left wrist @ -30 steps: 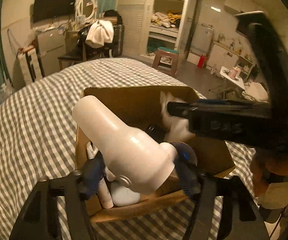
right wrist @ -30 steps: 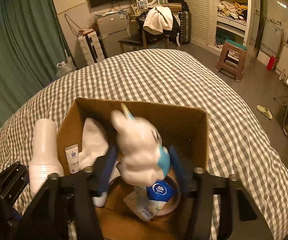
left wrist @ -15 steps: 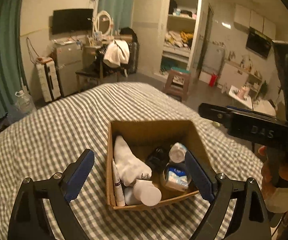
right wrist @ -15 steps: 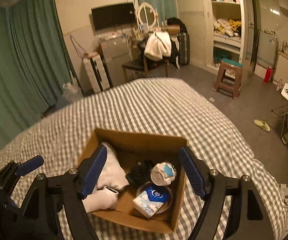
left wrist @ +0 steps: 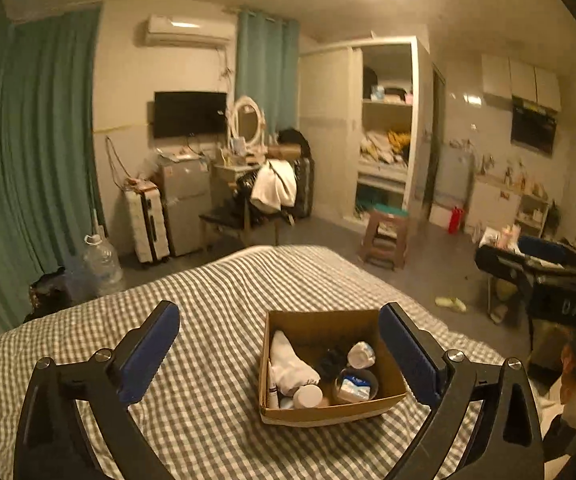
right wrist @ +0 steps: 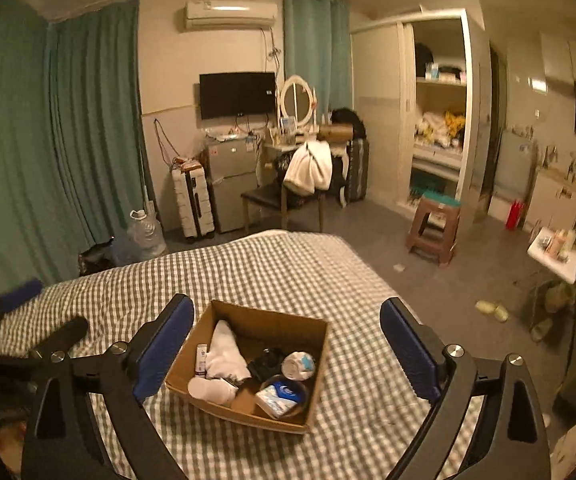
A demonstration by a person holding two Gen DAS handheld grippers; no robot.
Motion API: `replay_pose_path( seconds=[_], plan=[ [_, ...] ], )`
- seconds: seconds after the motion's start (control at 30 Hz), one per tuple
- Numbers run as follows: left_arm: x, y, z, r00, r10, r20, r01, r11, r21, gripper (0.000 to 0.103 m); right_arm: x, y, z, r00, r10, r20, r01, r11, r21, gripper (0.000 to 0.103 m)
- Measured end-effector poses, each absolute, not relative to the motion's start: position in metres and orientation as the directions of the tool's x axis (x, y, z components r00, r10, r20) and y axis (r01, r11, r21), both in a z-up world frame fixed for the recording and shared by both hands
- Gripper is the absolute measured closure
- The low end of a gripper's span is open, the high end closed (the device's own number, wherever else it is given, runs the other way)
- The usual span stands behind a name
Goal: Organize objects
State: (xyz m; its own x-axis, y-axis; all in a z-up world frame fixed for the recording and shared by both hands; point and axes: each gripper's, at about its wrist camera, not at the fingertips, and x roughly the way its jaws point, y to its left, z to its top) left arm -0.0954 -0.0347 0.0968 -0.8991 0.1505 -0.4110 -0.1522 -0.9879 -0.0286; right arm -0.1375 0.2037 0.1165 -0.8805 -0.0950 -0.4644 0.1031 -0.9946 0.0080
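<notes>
The cardboard box sits open on the checked bedspread, and it looks much smaller than half a second ago — both grippers have drawn well back and up from it, so more of the room shows above the bed. Inside, nothing has shifted: a white folded cloth lies along the left side with a slim tube against the wall beside it, a white bottle lies on its side at the near left corner, a dark item sits in the middle, the white-and-blue plush toy rests toward the right, and a blue-and-white pack lies in a round bowl at the near right. The left gripper hangs over the bed with its jaws spread wide, holding nothing; the right gripper is the same — wide apart and empty, the box framed between its blue pads. Beyond the bed stand a chair draped with a white towel and a brown stool.
</notes>
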Motion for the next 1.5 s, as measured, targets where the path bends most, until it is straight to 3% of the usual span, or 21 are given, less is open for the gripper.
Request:
replay_pose_path(
  seconds=[0.23,0.43,0.63,0.77,0.87,1.0,1.3,1.5],
  plan=[
    [-0.05,-0.044,0.107,-0.926,0.108,-0.361,-0.12,-0.993,0.013,0.0,-0.078,0.197,0.134,-0.91,-0.103,-0.403,0.138,-0.989,-0.06,0.002],
    [-0.021,-0.032,0.087,-0.937,0.081,-0.341,-0.102,-0.994,0.045,0.0,-0.051,0.198,0.105,-0.901,-0.123,-0.415,0.159,-0.986,-0.052,0.002],
    [-0.018,-0.021,0.052,-0.917,0.111,-0.384,-0.106,-0.994,-0.033,0.0,-0.038,0.212,0.053,-0.897,-0.097,-0.432,0.129,-0.991,-0.045,0.002],
    [-0.025,-0.02,0.021,-0.915,0.052,-0.4,-0.045,-0.999,-0.028,0.0,-0.041,0.226,0.018,-0.917,-0.034,-0.397,0.074,-0.994,-0.085,0.002],
    [-0.031,-0.02,-0.003,-0.901,-0.004,-0.434,0.01,-1.0,-0.012,0.0,-0.055,0.238,-0.005,-0.897,-0.046,-0.439,0.069,-0.997,-0.037,0.002],
    [-0.036,-0.025,-0.03,-0.884,-0.028,-0.467,0.055,-0.998,-0.044,0.0,-0.063,0.242,-0.022,-0.89,-0.095,-0.445,0.099,-0.995,0.013,0.002],
    [-0.041,-0.023,-0.056,-0.875,-0.046,-0.482,0.069,-0.997,-0.03,0.0,-0.064,0.219,-0.049,-0.913,-0.068,-0.403,0.12,-0.987,-0.105,0.002],
    [-0.036,-0.019,-0.059,-0.877,-0.041,-0.478,0.059,-0.998,-0.022,0.0,-0.066,0.212,-0.056,-0.908,-0.097,-0.407,0.149,-0.984,-0.1,0.002]
  ],
)
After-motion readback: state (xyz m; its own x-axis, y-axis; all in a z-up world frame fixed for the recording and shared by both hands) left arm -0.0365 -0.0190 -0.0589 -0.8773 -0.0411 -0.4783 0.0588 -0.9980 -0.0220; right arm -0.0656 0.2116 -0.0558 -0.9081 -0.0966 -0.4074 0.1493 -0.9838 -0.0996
